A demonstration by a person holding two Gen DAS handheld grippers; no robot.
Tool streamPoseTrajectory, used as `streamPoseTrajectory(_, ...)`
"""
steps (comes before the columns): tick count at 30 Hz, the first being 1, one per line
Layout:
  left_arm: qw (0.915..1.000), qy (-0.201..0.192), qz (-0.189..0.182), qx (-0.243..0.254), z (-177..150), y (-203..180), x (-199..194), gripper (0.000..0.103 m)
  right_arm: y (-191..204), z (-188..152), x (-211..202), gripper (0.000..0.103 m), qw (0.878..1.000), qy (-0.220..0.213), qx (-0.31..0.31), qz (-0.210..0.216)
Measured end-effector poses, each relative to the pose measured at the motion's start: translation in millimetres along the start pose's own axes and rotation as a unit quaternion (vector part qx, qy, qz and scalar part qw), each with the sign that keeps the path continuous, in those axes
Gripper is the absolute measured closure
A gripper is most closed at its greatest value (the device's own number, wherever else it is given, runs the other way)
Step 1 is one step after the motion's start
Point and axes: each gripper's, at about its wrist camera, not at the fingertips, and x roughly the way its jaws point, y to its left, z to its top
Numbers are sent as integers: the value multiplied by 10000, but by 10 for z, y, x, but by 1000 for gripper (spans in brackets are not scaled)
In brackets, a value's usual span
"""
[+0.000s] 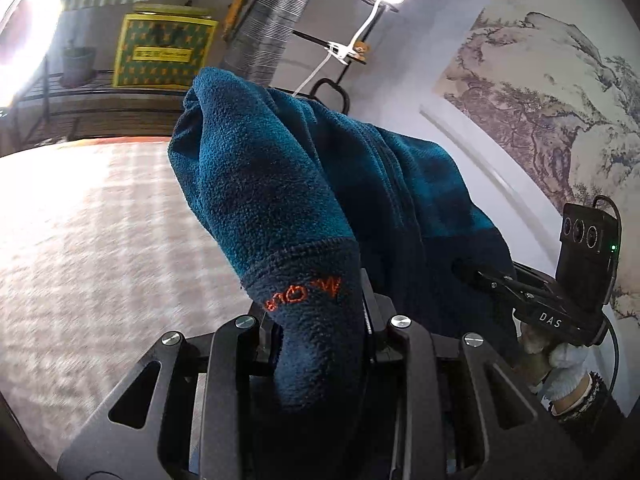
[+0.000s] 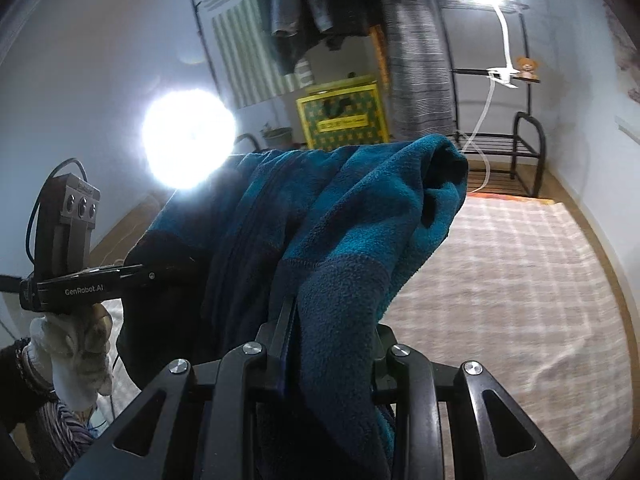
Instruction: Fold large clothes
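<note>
A teal and navy fleece jacket (image 1: 280, 184) with an orange logo hangs in the air between both grippers, above the checked cloth surface. My left gripper (image 1: 320, 320) is shut on its navy hem, which drapes over the fingers. My right gripper (image 2: 332, 320) is shut on another navy edge of the same jacket (image 2: 340, 216). The right gripper also shows in the left wrist view (image 1: 472, 274), pinching fleece at the right. The left gripper shows in the right wrist view (image 2: 160, 274), pinching fleece at the left. The fingertips are hidden by cloth.
A beige checked cloth (image 1: 100, 240) covers the surface below; it also shows in the right wrist view (image 2: 500, 280). A black metal rack (image 2: 520, 140), a yellow-green box (image 2: 344, 116), hanging clothes (image 2: 320, 0) and bright lamps (image 2: 188, 136) stand at the back.
</note>
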Motion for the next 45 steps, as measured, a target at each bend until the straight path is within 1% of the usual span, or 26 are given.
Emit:
streamPoseTrajectory(6,9997,94,-239,-32,258,-240,487,75,-509,145,-83,77,9995,-47,70,-294)
streamPoseTrajectory(16,9989,-9,-472,47,678,-659,1217,75,-1295,544,-130,77,9967,-270,180,-748)
streamPoseTrajectory(18,9988,-30,-494,39,759,-689,1348,75,-1479,675,-93,77,9961,-310,200,-807)
streamPoseTrajectory(26,9988,-134,-461,3,1043,-712,1908,75,-1965,960,119,78,9949,-406,258,-890)
streamPoseTrajectory(32,9992,-80,-377,-63,1116,-645,2361,75,-2248,1024,446,78,9950,-322,276,-903)
streamPoseTrajectory(36,9989,123,-376,-263,1066,-448,2712,75,-2510,964,728,78,9956,-175,396,-830)
streamPoseTrajectory(38,9978,367,-261,-493,1026,-225,2938,75,-2719,864,965,78,9948,118,450,-902)
streamPoseTrajectory(39,9959,500,-229,-717,1004,-86,3035,75,-2823,832,1064,78,9936,267,487,-986)
streamPoseTrajectory(40,9924,649,-227,-1025,974,88,3142,75,-2979,754,1195,78,9902,469,583,-1180)
streamPoseTrajectory(41,9893,742,-272,-1226,941,218,3217,73,-3078,684,1262,79,9871,579,675,-1333)
streamPoseTrajectory(42,9886,753,-342,-1260,928,261,3241,72,-3184,628,1332,79,9841,680,790,-1439)
streamPoseTrajectory(43,9906,719,-345,-1114,914,254,3252,72,-3279,569,1386,79,9830,737,914,-1411)
streamPoseTrajectory(45,9936,683,-273,-862,913,199,3257,71,-3362,496,1427,79,9842,672,988,-1305)
